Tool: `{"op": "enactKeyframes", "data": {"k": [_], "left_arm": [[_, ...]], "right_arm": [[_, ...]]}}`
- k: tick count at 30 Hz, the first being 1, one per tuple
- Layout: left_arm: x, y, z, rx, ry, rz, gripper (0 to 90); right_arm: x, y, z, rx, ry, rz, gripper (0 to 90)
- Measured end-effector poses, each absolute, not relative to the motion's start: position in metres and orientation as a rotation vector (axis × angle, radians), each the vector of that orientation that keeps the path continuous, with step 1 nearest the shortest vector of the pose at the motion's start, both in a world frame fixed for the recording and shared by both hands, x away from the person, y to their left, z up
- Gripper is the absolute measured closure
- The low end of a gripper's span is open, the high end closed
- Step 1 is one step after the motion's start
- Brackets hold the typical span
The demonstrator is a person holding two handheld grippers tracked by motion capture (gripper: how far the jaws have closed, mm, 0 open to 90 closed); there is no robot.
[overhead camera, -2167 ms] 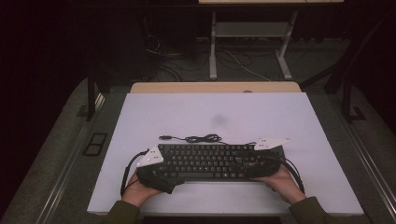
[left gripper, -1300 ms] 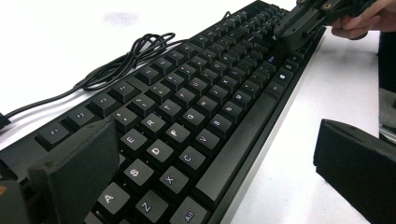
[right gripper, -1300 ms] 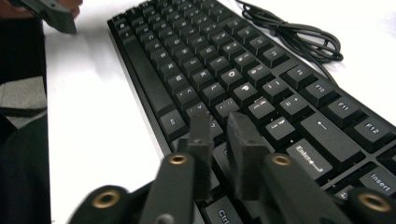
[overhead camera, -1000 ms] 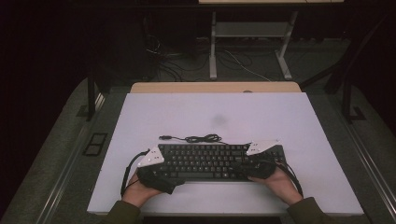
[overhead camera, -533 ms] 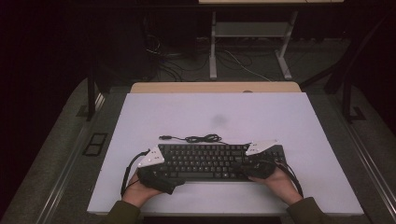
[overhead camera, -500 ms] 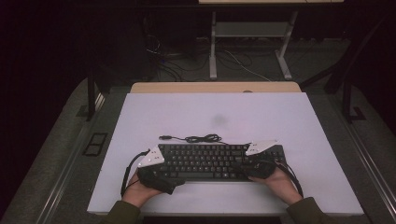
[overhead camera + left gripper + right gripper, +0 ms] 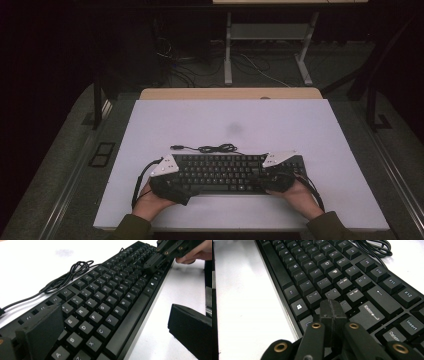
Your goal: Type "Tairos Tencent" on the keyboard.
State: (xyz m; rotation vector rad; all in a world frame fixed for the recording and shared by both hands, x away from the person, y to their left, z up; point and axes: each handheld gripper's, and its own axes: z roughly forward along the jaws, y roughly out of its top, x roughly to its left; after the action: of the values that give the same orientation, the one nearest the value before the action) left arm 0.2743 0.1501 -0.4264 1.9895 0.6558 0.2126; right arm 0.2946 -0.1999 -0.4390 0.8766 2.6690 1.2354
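Observation:
A black keyboard (image 7: 220, 172) lies near the front of the white table (image 7: 200, 120), its cable (image 7: 210, 148) coiled just behind it. My left gripper (image 7: 175, 187) is at the keyboard's left end. In the left gripper view it (image 7: 112, 315) is open wide, one jaw over the far-left keys and the other on the table in front of the keyboard (image 7: 105, 290). My right gripper (image 7: 265, 180) is shut, its joined tips (image 7: 333, 308) over the keys beside Enter on the keyboard (image 7: 324, 267). It (image 7: 155, 261) also appears in the left gripper view.
The white table top stretches bare behind the cable (image 7: 70, 275). A wooden strip (image 7: 230, 93) runs along its far edge. Beyond it are a dark floor, loose wires and a metal stand (image 7: 270, 35). A person's hands (image 7: 300, 192) hold both grippers at the front edge.
Since the earliest frame my right gripper has shifted a little to the left over the keyboard's right part. The left gripper and the keyboard have stayed put.

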Motion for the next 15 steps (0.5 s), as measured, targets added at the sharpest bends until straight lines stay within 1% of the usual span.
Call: {"op": "enactKeyframes", "data": {"k": [3, 5, 10, 13, 15], "left_arm": [[0.278, 0.148, -0.424, 1.975, 0.661, 0.214, 0.0], [0.281, 0.147, -0.423, 1.968, 0.668, 0.212, 2.3], [0.287, 0.143, -0.42, 1.968, 0.664, 0.212, 4.4], [0.292, 0.14, -0.418, 1.962, 0.662, 0.212, 8.9], [0.295, 0.138, -0.417, 1.969, 0.655, 0.219, 13.7]], "right_arm": [[0.295, -0.2, -0.439, 0.877, 2.669, 1.235, 89.3], [0.295, -0.2, -0.439, 0.875, 2.67, 1.235, 89.3], [0.295, -0.2, -0.439, 0.881, 2.672, 1.235, 89.3], [0.295, -0.2, -0.439, 0.889, 2.671, 1.239, 89.3], [0.295, -0.2, -0.439, 0.89, 2.671, 1.241, 89.3]]}}
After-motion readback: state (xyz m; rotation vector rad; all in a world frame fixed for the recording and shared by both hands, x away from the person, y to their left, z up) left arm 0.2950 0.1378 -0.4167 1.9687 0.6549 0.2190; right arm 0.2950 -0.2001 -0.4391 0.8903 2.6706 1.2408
